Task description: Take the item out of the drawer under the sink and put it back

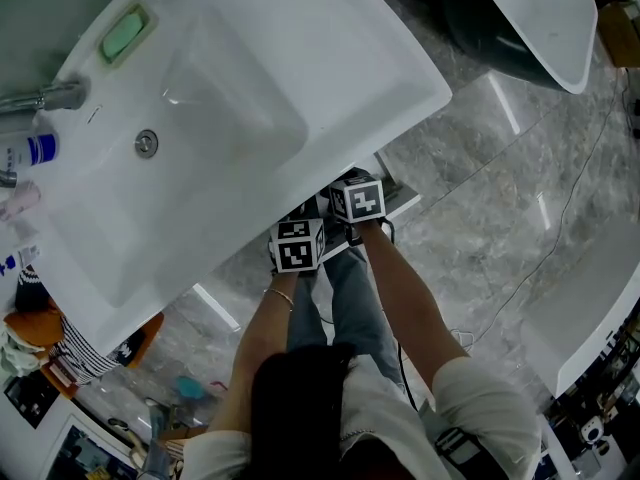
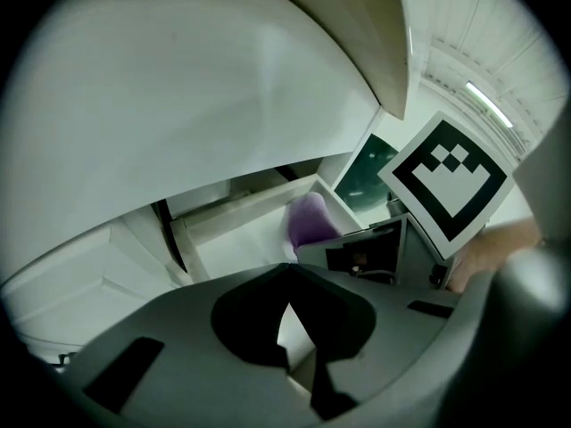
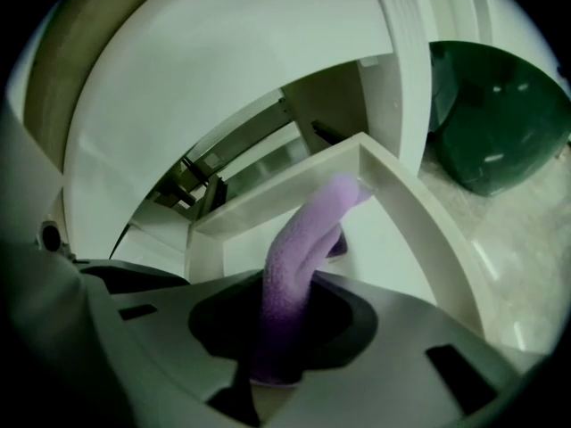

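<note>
**Head view.** Left gripper (image 1: 297, 245) and right gripper (image 1: 358, 200) sit side by side, close together. Their jaw ends are tucked under the front edge of the white sink (image 1: 390, 68), so only the marker cubes show. The task's thing is hidden from here.

**Left gripper view.** The jaw tips are pressed together with nothing between them. An open white drawer (image 2: 236, 230) lies ahead of and below the tips. The purple cloth (image 2: 310, 219) is ahead and to this gripper's right, over the drawer's right-hand end. The right gripper's cube is just beside it.

**Right gripper view.** The jaws pinch the near end of the purple cloth. The cloth runs forward from them in a drooping roll toward the drawer's far right corner. I cannot tell whether its far end touches the rim.

**Appearance.** The cloth is pale violet with a fleecy, nubbly nap. It is rolled or folded into a thick strip, and it looks darker where the jaws shade it.

**Handling (judged).**
- It is light, soft and limp, and it sags beyond the grip.
- It is neither fragile nor slippery.
- An end pinch holds it. A mid-length hold would cut the trailing and make it easier to lay inside the drawer walls.
</note>
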Tool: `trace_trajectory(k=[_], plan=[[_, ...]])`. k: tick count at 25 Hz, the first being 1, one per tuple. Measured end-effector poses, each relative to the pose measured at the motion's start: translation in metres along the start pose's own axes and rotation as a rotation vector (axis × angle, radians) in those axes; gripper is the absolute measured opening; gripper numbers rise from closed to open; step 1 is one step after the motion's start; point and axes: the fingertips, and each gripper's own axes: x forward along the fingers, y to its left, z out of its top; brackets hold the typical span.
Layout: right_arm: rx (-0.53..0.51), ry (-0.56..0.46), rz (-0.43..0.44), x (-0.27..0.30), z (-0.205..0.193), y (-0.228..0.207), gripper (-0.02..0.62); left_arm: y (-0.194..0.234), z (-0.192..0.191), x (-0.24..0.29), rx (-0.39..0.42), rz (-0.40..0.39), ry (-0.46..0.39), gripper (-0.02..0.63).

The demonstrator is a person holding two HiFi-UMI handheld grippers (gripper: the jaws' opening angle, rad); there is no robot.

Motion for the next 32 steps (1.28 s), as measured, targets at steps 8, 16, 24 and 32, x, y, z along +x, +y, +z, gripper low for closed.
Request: trace_trajectory(k=[8,16,24,32], plan=[[0.022,0.018,0.023,0.007,-0.005,-0.001,0.121,0.001,-0.001,0.005,-0.064,-0.013,0.007,0.005],[0.019,-0.028,0.055,-0.011,0.0,0.008,0.279,0.0,0.006,-0.006,-0.079,-0.006,-0.008,0.005],[0.033,-0.104,-0.02,-0.047,0.008,0.004,0.326,-0.016,0.01,-0.022,-0.07,-0.026,-0.024,0.005],[0.014,-0.196,0.026,-0.1,0.031,0.03,0.327,-0.034,0.038,-0.06,-0.127,-0.092,-0.103,0.005]])
